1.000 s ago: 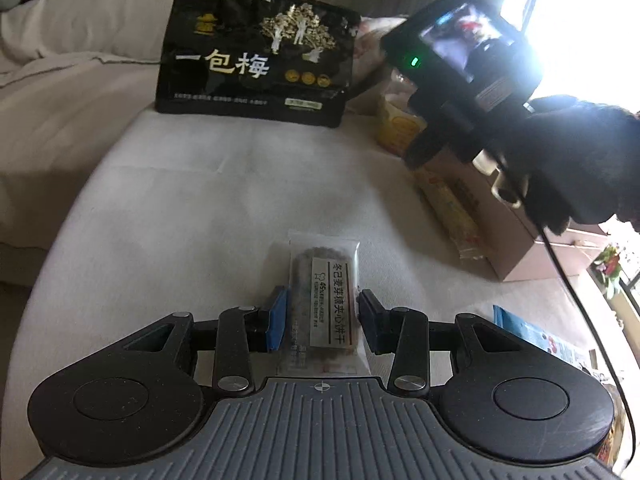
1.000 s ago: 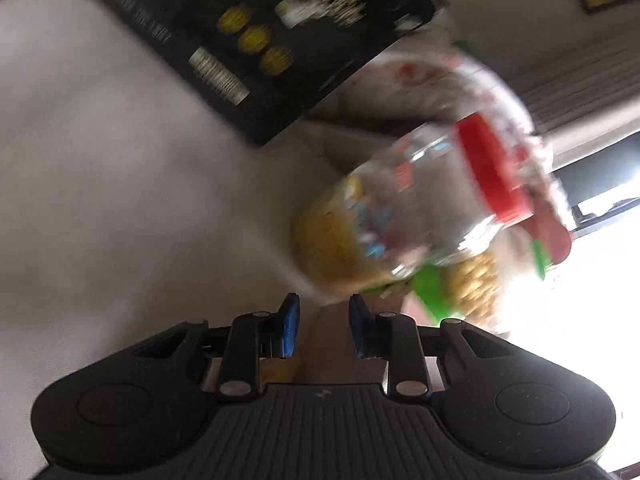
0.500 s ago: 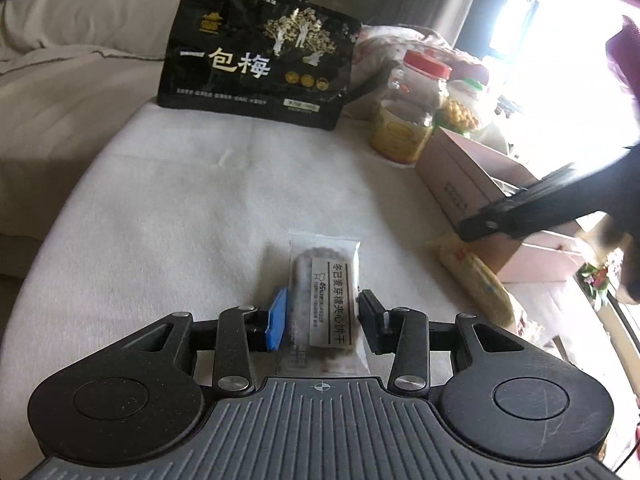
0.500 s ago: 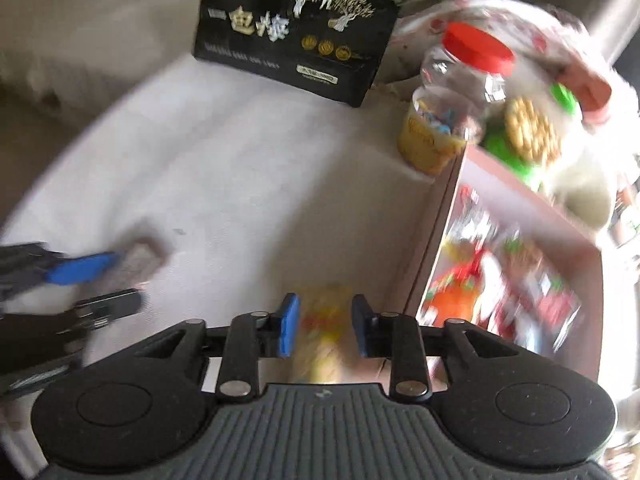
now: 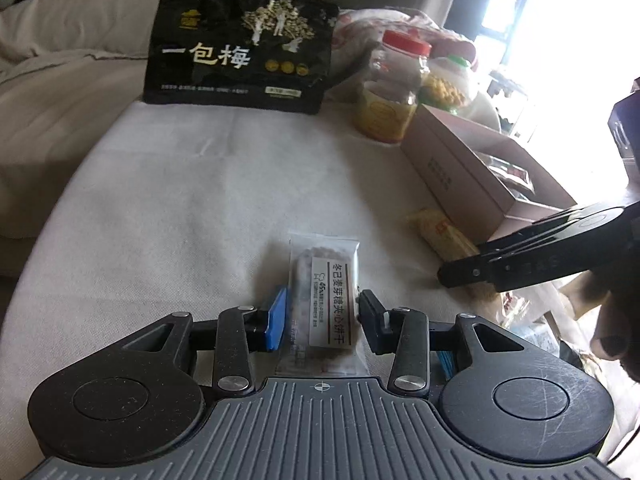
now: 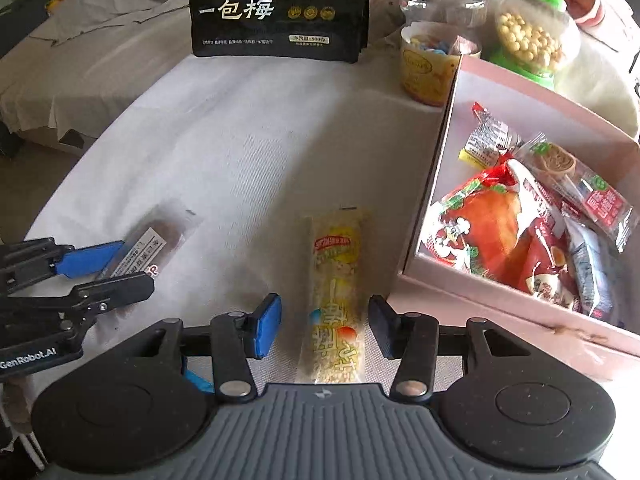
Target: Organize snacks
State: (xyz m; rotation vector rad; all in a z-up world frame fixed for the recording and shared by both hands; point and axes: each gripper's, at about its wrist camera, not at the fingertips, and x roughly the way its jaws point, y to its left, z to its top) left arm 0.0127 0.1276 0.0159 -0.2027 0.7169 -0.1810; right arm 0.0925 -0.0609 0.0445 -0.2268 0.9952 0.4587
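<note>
Swung down within a second from blurred jars to straddle yellow bar (image 6: 335,292), lower centre; right gripper (image 6: 324,326) spread. Left gripper (image 5: 320,320) spread around biscuit packet (image 5: 325,300). Readied both for pink box (image 6: 436,184).

We are seeing a white cloth-covered table (image 6: 240,140). Lying on it are a biscuit packet (image 5: 326,300), yellow snack bar (image 6: 338,296) and pink box (image 6: 436,200)

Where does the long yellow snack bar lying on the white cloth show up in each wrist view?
Left wrist: yellow snack bar at right of centre, beside the pink box, partly behind the right claw.
Right wrist: bottom centre, between the open claw's fingers.
Shared landmark: black plum bag.
</note>
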